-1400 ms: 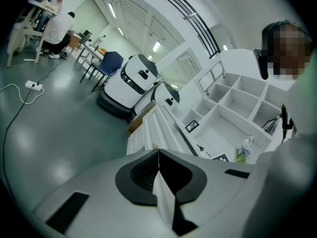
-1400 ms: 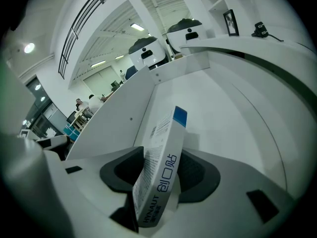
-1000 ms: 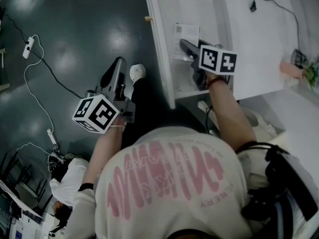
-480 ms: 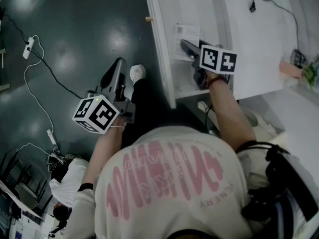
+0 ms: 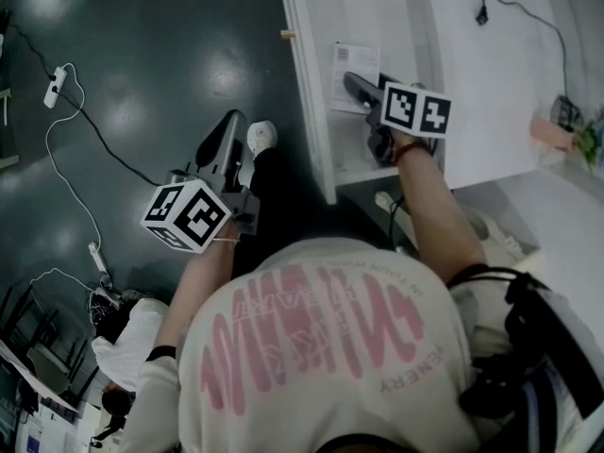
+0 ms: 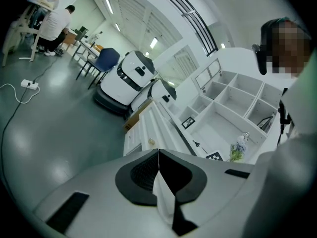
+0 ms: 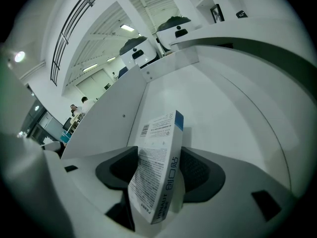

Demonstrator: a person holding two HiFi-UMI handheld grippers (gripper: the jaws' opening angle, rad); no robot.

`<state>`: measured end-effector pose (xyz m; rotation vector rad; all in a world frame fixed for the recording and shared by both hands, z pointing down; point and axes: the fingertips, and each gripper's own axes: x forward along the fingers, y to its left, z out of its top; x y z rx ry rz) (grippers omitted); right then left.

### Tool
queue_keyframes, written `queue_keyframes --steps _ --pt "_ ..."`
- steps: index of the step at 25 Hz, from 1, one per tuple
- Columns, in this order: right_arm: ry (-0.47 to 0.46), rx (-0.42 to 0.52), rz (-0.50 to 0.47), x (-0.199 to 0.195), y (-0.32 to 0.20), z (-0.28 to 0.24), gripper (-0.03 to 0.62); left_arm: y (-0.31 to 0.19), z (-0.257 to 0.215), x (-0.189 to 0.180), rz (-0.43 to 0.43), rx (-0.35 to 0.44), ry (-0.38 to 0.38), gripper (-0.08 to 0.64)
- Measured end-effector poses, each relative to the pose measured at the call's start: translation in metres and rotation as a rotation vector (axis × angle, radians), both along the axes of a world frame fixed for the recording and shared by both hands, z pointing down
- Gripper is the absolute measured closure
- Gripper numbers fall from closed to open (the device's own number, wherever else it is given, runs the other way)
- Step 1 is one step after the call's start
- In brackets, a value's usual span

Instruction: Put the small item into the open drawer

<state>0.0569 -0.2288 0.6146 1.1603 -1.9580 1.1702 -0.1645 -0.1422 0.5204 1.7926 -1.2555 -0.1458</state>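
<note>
A small white box with a blue end (image 7: 161,167) stands tilted between the pads of my right gripper (image 7: 163,175), inside the open white drawer (image 7: 223,98). The jaws are opening and the pads stand clear of the box's sides. In the head view the right gripper (image 5: 357,85) reaches into the drawer (image 5: 310,111), with the box (image 5: 351,64) at its tip. My left gripper (image 5: 226,130) hangs over the dark floor to the left of the drawer. Its jaws are shut, with nothing between them (image 6: 158,162).
The drawer front carries a small knob (image 5: 286,34). A white desk (image 5: 510,83) with a cable lies beyond the drawer. Power strips and cords (image 5: 57,88) trail over the floor at the left. White robots (image 6: 131,76) and a shelf unit (image 6: 233,98) stand further off.
The whole head view has shifted a little to the right. The right gripper stays in the drawer with the box at its tip; the left has barely moved.
</note>
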Motion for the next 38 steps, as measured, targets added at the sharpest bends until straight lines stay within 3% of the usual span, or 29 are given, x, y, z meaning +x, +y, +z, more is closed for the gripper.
queue_keyframes --steps 10,20,27,31,38 --pt "0.005 0.003 0.006 -0.001 0.000 0.001 0.313 0.001 0.003 0.002 0.010 -0.007 0.006 0.529" --pt "0.078 0.029 -0.022 -0.001 0.002 0.003 0.313 -0.001 0.004 0.003 0.010 -0.018 0.005 0.529" --pt "0.080 -0.009 -0.017 -0.002 0.000 0.002 0.313 -0.022 -0.006 -0.009 0.015 -0.001 -0.006 0.529" --pt "0.063 -0.045 -0.002 -0.005 -0.001 -0.004 0.313 -0.044 -0.016 -0.007 0.065 0.014 -0.017 0.529" --pt "0.058 -0.059 0.042 -0.002 -0.003 -0.019 0.313 -0.063 -0.013 0.021 0.180 -0.026 -0.055 0.529"
